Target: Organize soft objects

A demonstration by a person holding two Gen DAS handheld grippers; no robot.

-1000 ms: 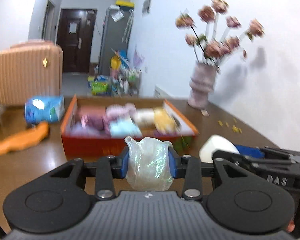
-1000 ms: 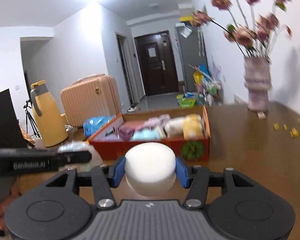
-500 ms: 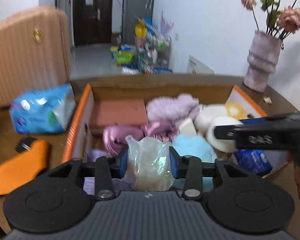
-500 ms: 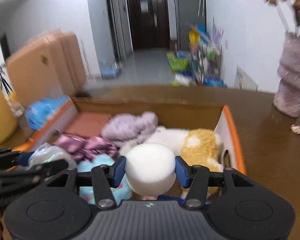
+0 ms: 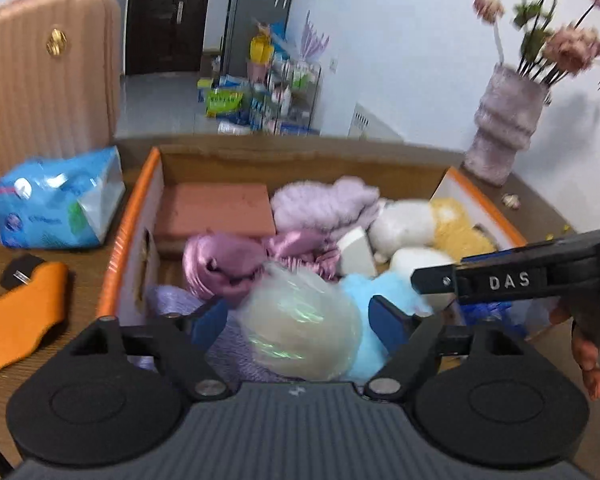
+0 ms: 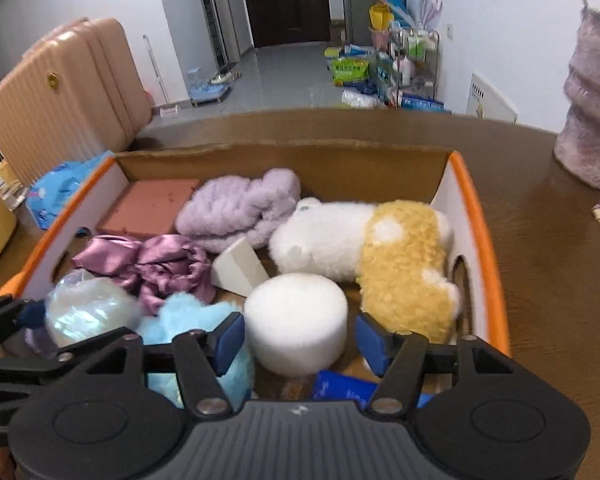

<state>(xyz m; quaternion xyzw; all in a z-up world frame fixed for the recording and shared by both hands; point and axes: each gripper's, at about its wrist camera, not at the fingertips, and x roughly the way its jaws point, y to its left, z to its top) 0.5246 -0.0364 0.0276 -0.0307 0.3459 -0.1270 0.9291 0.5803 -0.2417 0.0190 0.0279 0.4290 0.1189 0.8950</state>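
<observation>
Both tools hang over the orange-rimmed cardboard box (image 6: 485, 240) on the bench (image 6: 560, 272). The left tool (image 5: 298, 320) is opening its jaws; the iridescent plastic pouch (image 5: 300, 324) lies between the separated pads, atop the soft items. The right tool (image 6: 300, 338) is also opening; the white foam cylinder (image 6: 296, 320) sits between its pads, clear of both, in the box just ahead.

Both views are evenly and brightly lit by soft indoor light. Straight lines are bent at the fisheye edges. The flowers (image 5: 568, 40) are smeared by blur, and dark corners are seen.
</observation>
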